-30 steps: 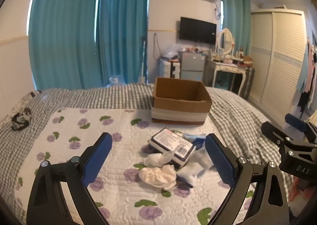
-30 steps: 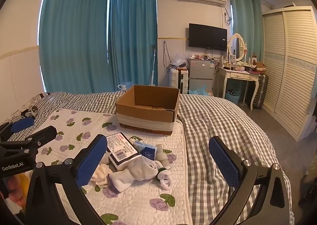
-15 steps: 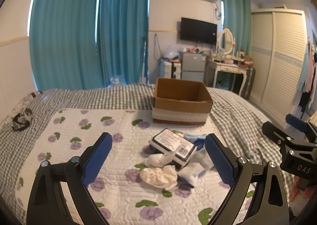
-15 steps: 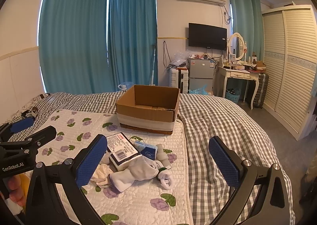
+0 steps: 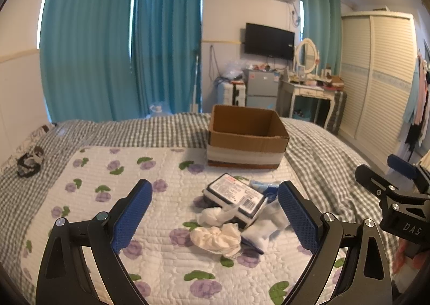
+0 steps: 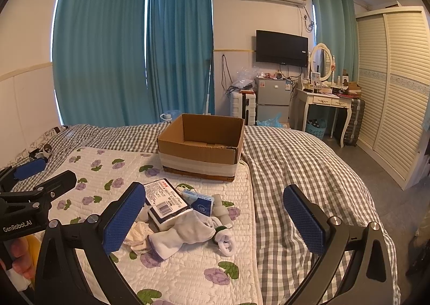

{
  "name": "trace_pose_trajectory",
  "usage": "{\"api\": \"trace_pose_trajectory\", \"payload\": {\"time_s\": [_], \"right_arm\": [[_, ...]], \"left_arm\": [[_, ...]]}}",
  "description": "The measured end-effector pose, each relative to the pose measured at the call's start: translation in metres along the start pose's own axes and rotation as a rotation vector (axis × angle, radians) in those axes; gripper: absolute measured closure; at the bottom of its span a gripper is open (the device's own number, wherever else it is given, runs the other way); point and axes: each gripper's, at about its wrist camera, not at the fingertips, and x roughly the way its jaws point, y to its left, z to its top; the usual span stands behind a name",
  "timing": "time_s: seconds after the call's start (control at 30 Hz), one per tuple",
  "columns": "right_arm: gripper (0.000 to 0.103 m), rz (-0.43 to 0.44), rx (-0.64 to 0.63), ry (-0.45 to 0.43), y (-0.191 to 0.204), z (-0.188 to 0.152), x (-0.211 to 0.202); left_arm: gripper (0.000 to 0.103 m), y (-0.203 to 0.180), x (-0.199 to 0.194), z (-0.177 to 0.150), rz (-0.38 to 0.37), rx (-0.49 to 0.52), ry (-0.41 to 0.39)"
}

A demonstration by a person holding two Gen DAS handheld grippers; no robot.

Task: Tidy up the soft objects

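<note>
Both the left gripper [image 5: 215, 213] and right gripper [image 6: 215, 217] hang wide open and empty above the bed's [image 6: 295, 170] floral quilt [image 5: 113, 170], near a pile of white socks [image 6: 185, 232] before the brown cardboard box [image 6: 201, 144].

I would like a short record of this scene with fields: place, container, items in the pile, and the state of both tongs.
place: bed with a white floral quilt
container: open cardboard box, standing beyond the pile; no items visible in it
pile: cream scrunchie, white sock, black-and-white packet, blue tissue pack
left tongs: open, holding nothing, above the pile
right tongs: open, holding nothing
</note>
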Motion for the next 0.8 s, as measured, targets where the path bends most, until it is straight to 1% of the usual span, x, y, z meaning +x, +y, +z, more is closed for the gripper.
{"api": "trace_pose_trajectory", "payload": {"time_s": [0.8], "right_arm": [[0.0, -0.002, -0.002, 0.001, 0.0, 0.0, 0.0]], "left_arm": [[0.007, 0.0002, -0.001, -0.0008, 0.001, 0.002, -0.001]]}}
